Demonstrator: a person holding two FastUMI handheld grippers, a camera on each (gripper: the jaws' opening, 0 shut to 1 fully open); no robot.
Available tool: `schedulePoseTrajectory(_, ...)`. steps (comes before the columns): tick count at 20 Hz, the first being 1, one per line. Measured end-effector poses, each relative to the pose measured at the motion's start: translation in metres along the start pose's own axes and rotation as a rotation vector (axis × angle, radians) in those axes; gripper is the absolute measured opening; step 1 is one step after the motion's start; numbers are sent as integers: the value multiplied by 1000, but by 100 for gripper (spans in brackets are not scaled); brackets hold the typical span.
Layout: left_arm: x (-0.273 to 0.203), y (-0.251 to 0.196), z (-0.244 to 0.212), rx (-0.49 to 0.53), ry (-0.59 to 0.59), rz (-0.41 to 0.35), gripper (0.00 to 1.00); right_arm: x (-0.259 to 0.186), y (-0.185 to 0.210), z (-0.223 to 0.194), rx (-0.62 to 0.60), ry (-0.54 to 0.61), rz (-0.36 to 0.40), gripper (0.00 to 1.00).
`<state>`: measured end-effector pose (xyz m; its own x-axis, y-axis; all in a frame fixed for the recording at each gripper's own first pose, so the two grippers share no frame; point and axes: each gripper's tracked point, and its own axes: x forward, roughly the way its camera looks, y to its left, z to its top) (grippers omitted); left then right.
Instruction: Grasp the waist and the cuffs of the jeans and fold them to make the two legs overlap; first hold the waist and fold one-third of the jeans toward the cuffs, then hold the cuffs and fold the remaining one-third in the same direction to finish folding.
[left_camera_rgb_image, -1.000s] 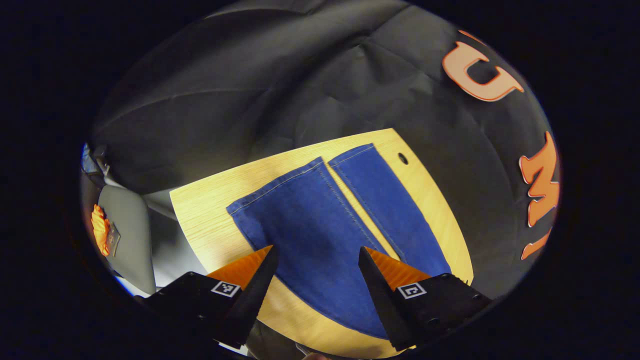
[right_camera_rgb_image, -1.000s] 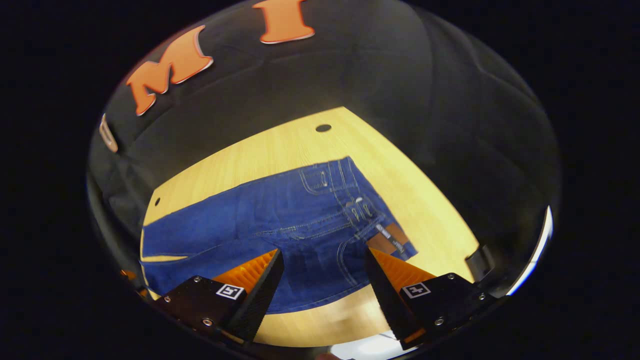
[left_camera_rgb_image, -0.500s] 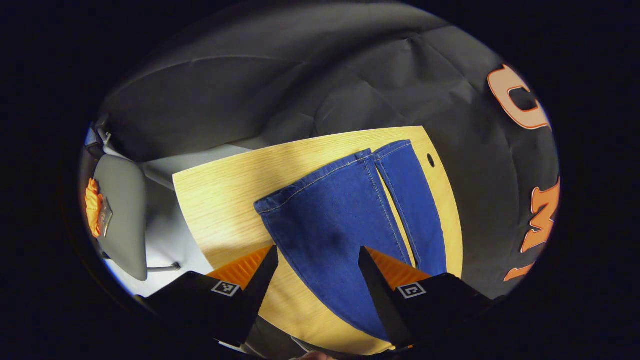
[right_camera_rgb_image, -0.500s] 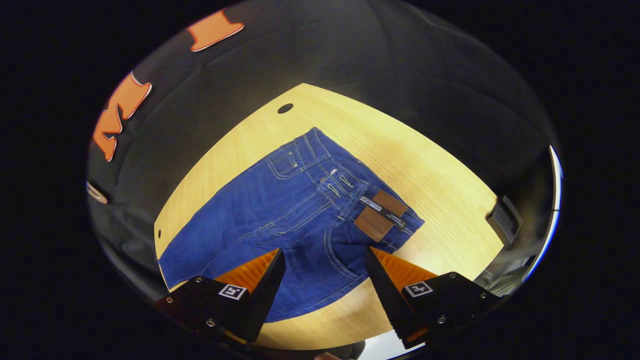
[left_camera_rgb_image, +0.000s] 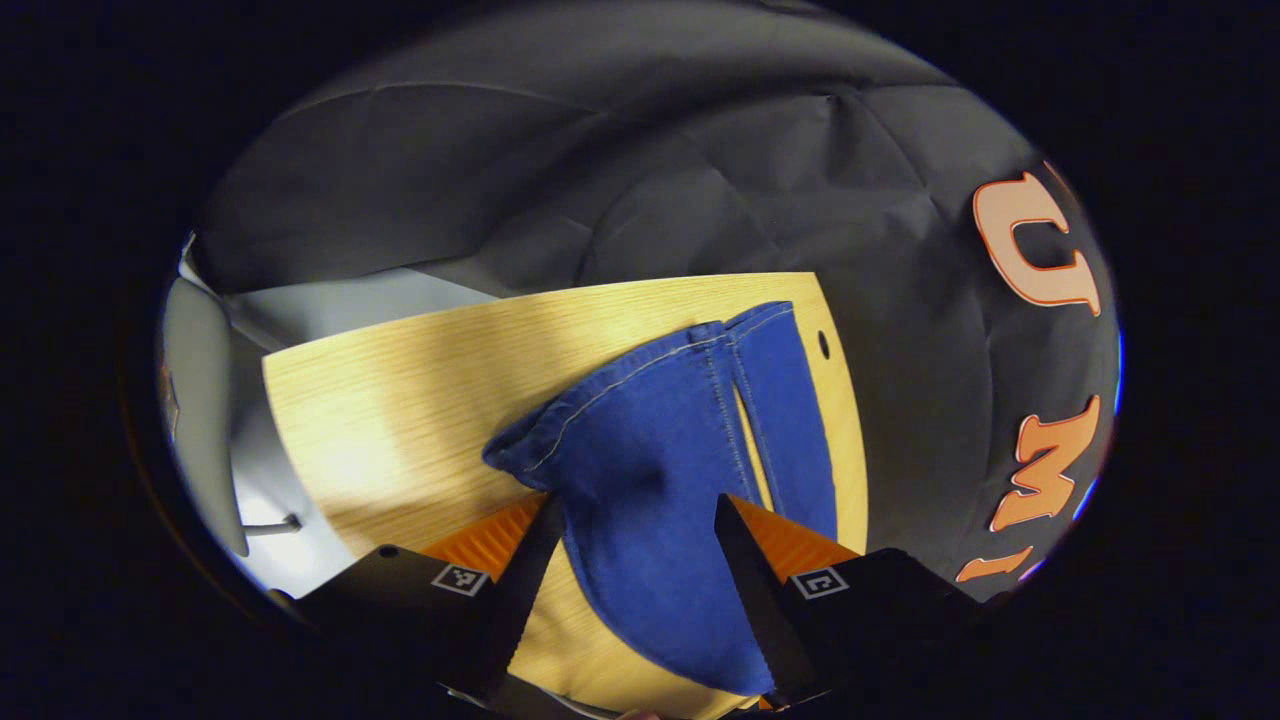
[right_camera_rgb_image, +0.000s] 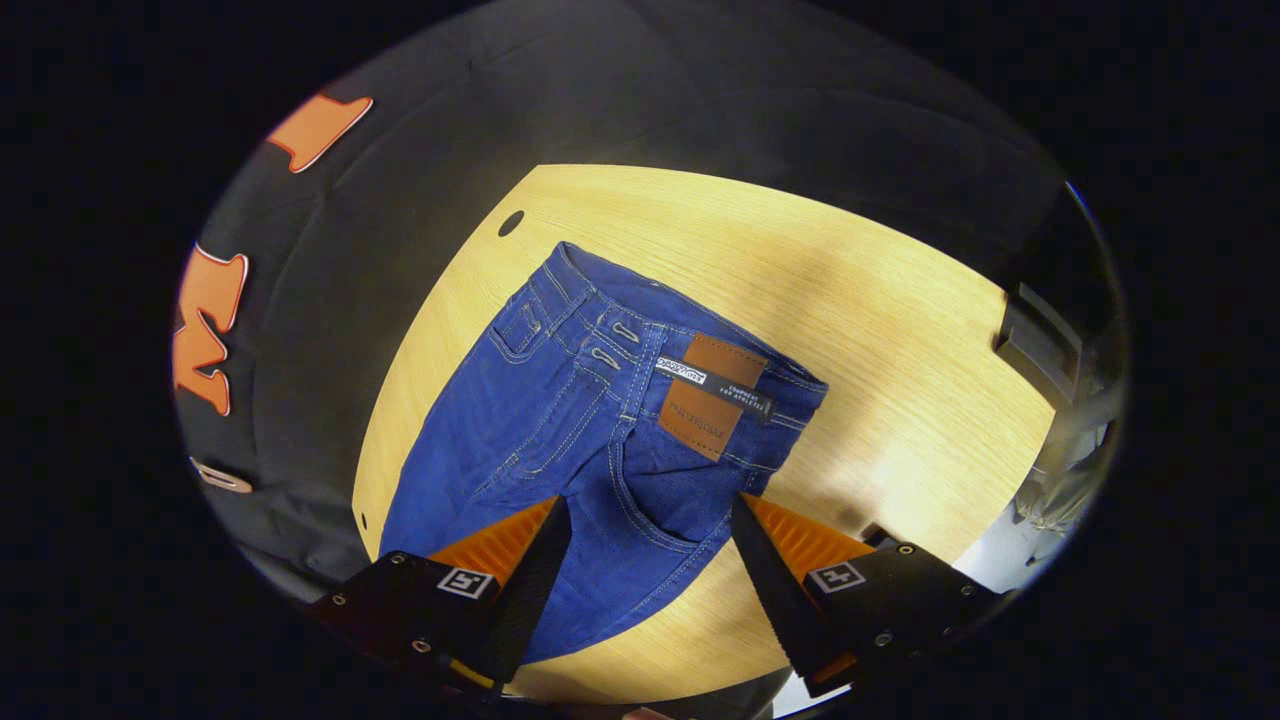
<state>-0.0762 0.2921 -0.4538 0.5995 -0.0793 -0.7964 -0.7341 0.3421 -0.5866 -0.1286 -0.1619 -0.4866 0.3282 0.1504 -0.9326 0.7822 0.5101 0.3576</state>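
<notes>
So the big picture: the jeans are laid out flat across the wooden table, both legs side by side, nothing folded yet as far as I can tell. What changed in the last second is that both tools swung round and dropped in closer to their ends of the denim. In the right gripper view the waist with its brown patch used to sit off at an angle, and now it's pretty much square ahead of the right gripper, whose fingers are spread wide over the seat area, gripping nothing. On the other end, the left gripper has come down low over the near leg, also spread wide and empty, with the cuffs now just beyond it, and the near cuff looks a bit rumpled up at its corner. My read is they're lining up to grab waist and cuff for that first leg-over-leg fold, so the actual pinch hasn't happened yet.
</notes>
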Motion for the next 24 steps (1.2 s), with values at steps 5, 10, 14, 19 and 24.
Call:
schedulePoseTrajectory(5, 24, -14, -1, 11, 2, -29, 80, 11, 0, 1, -8, 15, -3, 99)
schedulePoseTrajectory(10, 39, -11, -1, -32, 13, -12, 46, 5, -5, 1, 12, 27, 7, 98)
schedulePoseTrajectory(14, 34, -9, -2, -49, 11, -23, 37, -7, -24, 2, 39, 29, -22, 98)
schedulePoseTrajectory(19, 34, -12, -3, -18, 26, -15, 37, 22, -12, 19, 110, 20, 10, 95)
schedulePoseTrajectory(24, 35, 4, 7, -56, -6, 82, 26, 31, -10, 3, 117, 82, -22, 60)
